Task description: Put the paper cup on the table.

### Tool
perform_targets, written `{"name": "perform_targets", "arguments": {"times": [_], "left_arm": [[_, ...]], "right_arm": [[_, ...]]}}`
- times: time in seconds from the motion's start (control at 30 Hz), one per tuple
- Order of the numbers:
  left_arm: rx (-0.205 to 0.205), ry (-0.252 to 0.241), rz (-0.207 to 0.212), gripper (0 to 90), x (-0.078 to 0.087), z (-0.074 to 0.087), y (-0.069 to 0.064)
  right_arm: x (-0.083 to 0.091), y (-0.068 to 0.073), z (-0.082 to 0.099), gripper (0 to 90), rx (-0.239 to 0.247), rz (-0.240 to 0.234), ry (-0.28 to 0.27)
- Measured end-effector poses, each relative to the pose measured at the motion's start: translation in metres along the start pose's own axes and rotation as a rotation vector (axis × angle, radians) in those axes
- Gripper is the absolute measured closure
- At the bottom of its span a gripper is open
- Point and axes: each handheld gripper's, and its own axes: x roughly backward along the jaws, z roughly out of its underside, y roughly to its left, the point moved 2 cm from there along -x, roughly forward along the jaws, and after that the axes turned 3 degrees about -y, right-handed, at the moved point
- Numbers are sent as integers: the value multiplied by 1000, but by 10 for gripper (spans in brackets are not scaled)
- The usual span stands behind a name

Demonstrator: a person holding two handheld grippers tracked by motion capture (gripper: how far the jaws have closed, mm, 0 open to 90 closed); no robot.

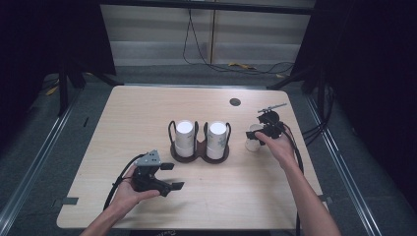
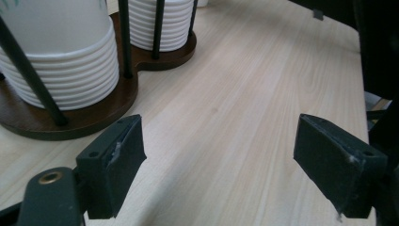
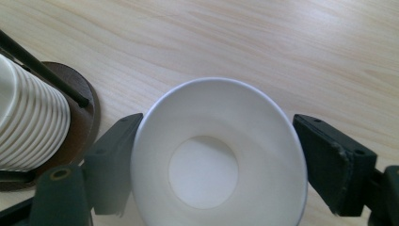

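High view: your right gripper (image 1: 263, 132) straddles the paper cup (image 1: 253, 139) just right of the cup rack (image 1: 199, 153).

Right gripper view: jaws wide, hardly gripping; withdrawing crooked could tip it.

Left gripper view: left gripper (image 2: 219, 165) open, empty.

Pale, light-wood grain with fine streaks across the table (image 1: 147, 113). A small dark grey round disc (image 1: 235, 102) set in that wood, beyond the holder. Dark brown for the holder (image 1: 199, 156) base, black for its thin upright rods. Plain white with ridged rims on the left cup stack (image 1: 185, 138) in the holder; white with faint greenish specks on the right cup stack (image 1: 217, 139). White inside and out on the single cup (image 3: 219, 155), right of the holder. Matt black for the left gripper (image 2: 219, 162), grey for its top plate; black too for the right gripper (image 3: 219, 162).
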Motion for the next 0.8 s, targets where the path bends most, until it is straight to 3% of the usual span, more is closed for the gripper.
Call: {"name": "perform_targets", "arguments": {"times": [0.27, 0.53, 0.8], "left_arm": [[3, 4, -13, 170, 1, 1, 2], [2, 3, -16, 170, 2, 1, 2], [9, 16, -22, 170, 2, 2, 5]], "right_arm": [[-3, 0, 6, 168, -24, -16, 4], [3, -1, 15, 148, -49, -20, -59], [5, 1, 21, 150, -50, -24, -64]]}}
